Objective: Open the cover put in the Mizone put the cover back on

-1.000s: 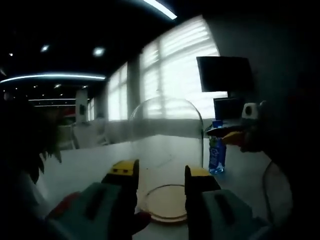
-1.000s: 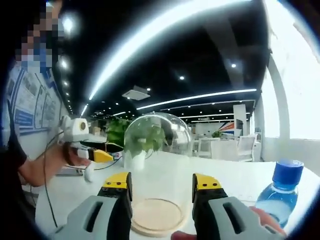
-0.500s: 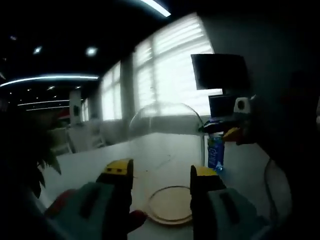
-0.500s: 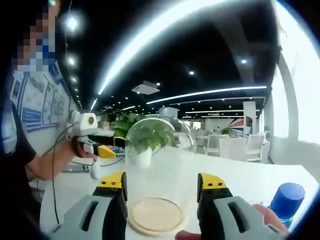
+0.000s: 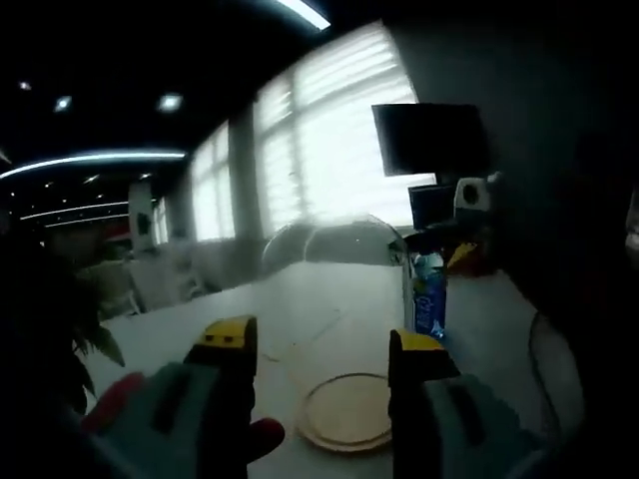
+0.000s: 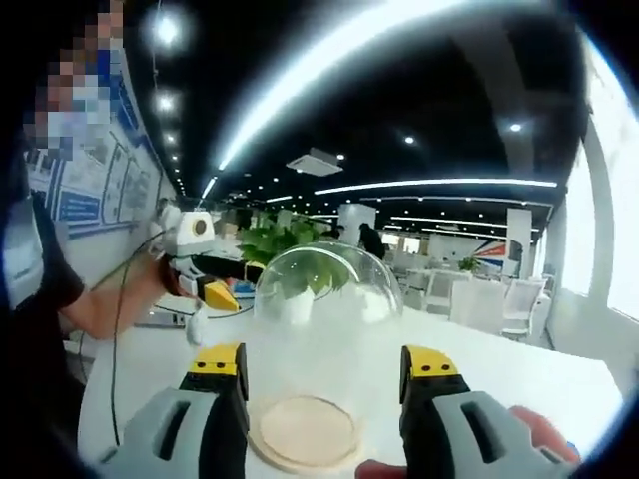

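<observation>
A clear glass dome cover stands on a round wooden base on the white table. In the left gripper view my left gripper is open, its yellow-tipped jaws wide apart just short of the dome. The blue Mizone bottle stands upright behind the dome on the right, and beside it the right gripper shows small. In the right gripper view my right gripper is also open, facing the dome and base from the opposite side. The left gripper is held at the far left.
A person stands at the left of the right gripper view, with a cable hanging over the table. A potted plant stands behind the dome. A dark monitor and bright windows lie beyond the table.
Both sets of jaws have spread slightly wider. The right view has swung left, so the bottle has slid out of it. The dome has not moved.
</observation>
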Demonstrator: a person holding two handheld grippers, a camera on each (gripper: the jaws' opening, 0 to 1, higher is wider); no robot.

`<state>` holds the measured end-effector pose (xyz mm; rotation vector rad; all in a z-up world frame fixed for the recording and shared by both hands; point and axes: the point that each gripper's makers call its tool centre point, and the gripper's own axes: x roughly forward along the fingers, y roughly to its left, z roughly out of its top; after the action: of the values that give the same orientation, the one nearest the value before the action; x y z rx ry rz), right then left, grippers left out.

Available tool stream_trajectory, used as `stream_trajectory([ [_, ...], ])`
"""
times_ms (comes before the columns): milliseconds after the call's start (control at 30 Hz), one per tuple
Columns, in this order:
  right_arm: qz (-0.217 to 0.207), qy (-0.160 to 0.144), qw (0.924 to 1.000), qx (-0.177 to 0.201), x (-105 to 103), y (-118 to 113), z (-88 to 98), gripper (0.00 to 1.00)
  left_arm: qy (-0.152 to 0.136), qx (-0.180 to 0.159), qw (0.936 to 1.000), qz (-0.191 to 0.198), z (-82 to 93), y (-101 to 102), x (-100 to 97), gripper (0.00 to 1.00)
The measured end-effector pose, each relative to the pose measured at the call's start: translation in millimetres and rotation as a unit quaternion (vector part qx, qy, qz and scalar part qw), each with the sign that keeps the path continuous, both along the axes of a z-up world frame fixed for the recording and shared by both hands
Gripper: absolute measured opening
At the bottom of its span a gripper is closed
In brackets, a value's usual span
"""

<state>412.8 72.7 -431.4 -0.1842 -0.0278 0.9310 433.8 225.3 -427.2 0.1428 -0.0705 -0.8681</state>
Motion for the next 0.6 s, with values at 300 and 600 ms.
stream_trajectory([
  [300, 0.033, 0.026, 0.9989, 0.019, 9, 9, 6.3, 0.60, -0.002, 0.023, 0.9996, -0.019, 2.3, -8, 6.8, 0.55],
  [600, 0.043, 0.040, 0.9981, 0.016, 26, 22, 2.3, 0.61, 0.014, -0.020, 0.9977, -0.063, 5.7, -15, 9.6, 0.55],
])
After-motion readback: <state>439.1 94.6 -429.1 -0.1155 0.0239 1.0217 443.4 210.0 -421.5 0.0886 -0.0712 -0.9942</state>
